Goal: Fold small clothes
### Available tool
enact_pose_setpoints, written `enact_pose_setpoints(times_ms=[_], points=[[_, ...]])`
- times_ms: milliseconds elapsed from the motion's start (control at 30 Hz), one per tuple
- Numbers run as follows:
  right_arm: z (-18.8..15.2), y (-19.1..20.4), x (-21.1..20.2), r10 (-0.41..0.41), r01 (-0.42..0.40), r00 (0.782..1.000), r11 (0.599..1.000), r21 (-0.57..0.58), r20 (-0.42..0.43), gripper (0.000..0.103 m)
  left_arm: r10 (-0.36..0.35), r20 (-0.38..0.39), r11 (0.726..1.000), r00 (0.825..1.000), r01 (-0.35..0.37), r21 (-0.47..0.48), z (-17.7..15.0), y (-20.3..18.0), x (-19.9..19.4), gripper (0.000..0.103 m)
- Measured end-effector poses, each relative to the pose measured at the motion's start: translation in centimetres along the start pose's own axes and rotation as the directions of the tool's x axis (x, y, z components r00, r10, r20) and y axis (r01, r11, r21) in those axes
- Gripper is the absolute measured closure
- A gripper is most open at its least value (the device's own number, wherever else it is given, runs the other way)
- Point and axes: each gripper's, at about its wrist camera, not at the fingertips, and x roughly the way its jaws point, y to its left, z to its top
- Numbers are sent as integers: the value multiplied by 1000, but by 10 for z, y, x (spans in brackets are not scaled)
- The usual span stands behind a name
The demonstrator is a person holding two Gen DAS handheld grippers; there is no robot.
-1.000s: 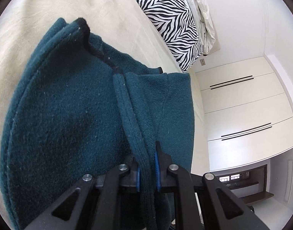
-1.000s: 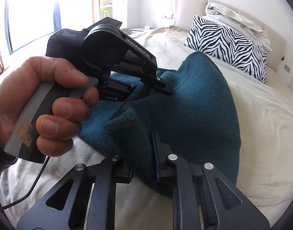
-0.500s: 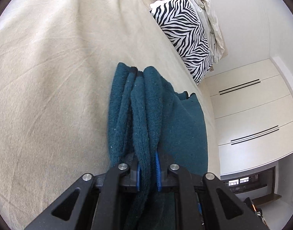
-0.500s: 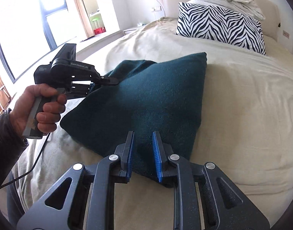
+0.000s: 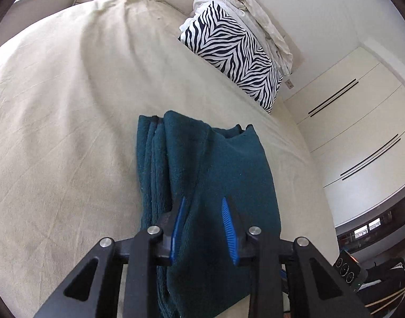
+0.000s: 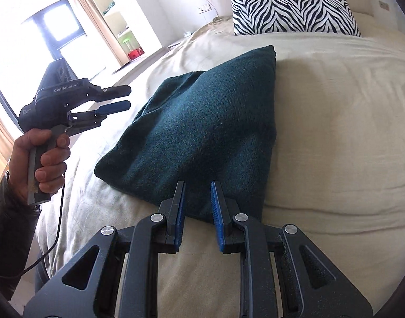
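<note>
A dark teal fleece garment [image 6: 202, 132] lies folded in a rough rectangle on the beige bed sheet [image 6: 335, 132]. My right gripper [image 6: 197, 184] hovers at its near edge, open, with nothing between the blue pads. A hand [image 6: 51, 156] holds my left gripper [image 6: 128, 96] off to the garment's left, clear of the cloth. Its jaws are opening and hold nothing. In the left wrist view the left gripper [image 5: 203, 200] hangs above the garment [image 5: 215, 172], whose stacked folded edges show on the left side.
A zebra-striped pillow [image 6: 292, 10] leans at the head of the bed under a crumpled pale blanket [image 5: 263, 21]. White wardrobe doors [image 5: 348, 122] stand past the bed's far side. A black cable [image 6: 56, 228] trails from the left gripper. A bright window [image 6: 56, 23] is at the left.
The left gripper let go of the garment's edge and drew back up and to the left. The right gripper also released the cloth. The garment now rests folded on the bed.
</note>
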Motion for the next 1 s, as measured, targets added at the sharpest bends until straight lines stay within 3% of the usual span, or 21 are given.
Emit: enact_pose_setpoints(times_ms=[133, 533, 633, 667, 700, 800, 1000], points=[[-14, 11, -13, 9, -9, 1000, 1000, 5, -6, 85, -45, -22, 996, 999, 43, -84, -8, 18, 13, 74], [-22, 9, -12, 21, -20, 1000, 1000, 20, -24, 85, -57, -55, 990, 997, 50, -133, -3, 28, 28, 68], [-23, 7, -12, 30, -29, 999, 999, 37, -24, 85, -109, -68, 978, 992, 94, -184, 1, 34, 37, 66], [-23, 7, -12, 31, -30, 999, 999, 39, -23, 85, -119, -67, 973, 991, 103, -205, 3, 36, 39, 67], [-23, 8, -13, 30, -29, 999, 999, 37, -22, 85, -108, -68, 975, 992, 92, -204, 5, 35, 41, 77], [-23, 9, -14, 29, -29, 999, 999, 31, -18, 85, -52, -76, 989, 996, 40, -141, 5, 25, 43, 91], [-24, 9, -17, 35, -34, 999, 999, 30, -16, 85, -58, -24, 990, 998, 54, -133, 4, 23, 19, 92]])
